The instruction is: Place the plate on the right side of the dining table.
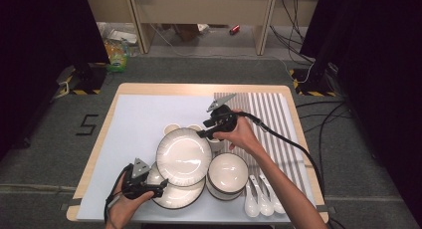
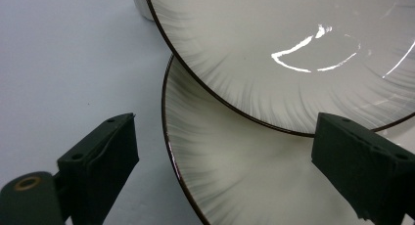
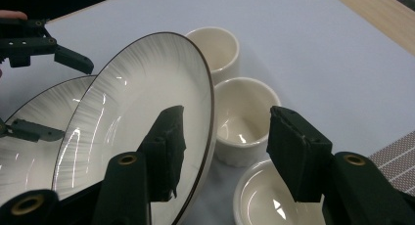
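1. Near the table's front edge, on the pale mat, sat the two plates I was working. The upper plate was tilted, with its low edge resting on the lower plate.
2. My right gripper was at the upper plate's far rim. In the right gripper view, the right gripper straddled that rim. One jaw was over the glossy inner face of the upper plate and the other was behind it, above the cups.
3. Right jaws were part spread, not pinching. A gap showed between the rim and the outer jaw. I couldn't tell whether the inner pad touched the face.
4. My left gripper waited low at the near-left side with its jaws spread wide and holding nothing. In the left gripper view, the left gripper framed the rim of the lower plate, with the upper plate overlapping above it.
5. I judged the step to be grasping the upper plate's rim, ready to lift it off the stack.
6. The next move called for pressing the right jaws firmly onto the rim and then raising it steadily. The glaze looked slippery, so a shallow bite could slide.
7. The lift had to stay clear of two cups just behind the rim, a bowl to the right and the spoons.
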Available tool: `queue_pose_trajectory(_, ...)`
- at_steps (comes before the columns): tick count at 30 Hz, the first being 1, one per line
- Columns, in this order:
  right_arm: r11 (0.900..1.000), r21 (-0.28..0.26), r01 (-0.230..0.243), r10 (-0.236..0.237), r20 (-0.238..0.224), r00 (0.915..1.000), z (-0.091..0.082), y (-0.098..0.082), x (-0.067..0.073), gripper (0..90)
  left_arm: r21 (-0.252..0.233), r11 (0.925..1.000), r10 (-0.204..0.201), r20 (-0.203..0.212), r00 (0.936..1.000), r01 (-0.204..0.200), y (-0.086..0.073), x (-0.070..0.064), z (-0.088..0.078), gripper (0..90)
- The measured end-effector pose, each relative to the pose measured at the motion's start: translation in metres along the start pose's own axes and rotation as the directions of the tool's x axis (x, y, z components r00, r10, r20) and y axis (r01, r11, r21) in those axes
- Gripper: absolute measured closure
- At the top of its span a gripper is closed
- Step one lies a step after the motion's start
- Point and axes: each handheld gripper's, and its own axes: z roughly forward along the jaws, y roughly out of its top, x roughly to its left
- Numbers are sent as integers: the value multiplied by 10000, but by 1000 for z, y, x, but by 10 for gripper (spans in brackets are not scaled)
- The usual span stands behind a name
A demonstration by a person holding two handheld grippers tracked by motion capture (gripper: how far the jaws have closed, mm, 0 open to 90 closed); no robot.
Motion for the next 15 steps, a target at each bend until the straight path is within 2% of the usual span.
queue_pose_trajectory(15, 9977, 621, 254, -228, -427, 9988, 18, 0, 7, 556, 150, 9999, 73, 156, 9999, -76, 0, -3, 2, 91)
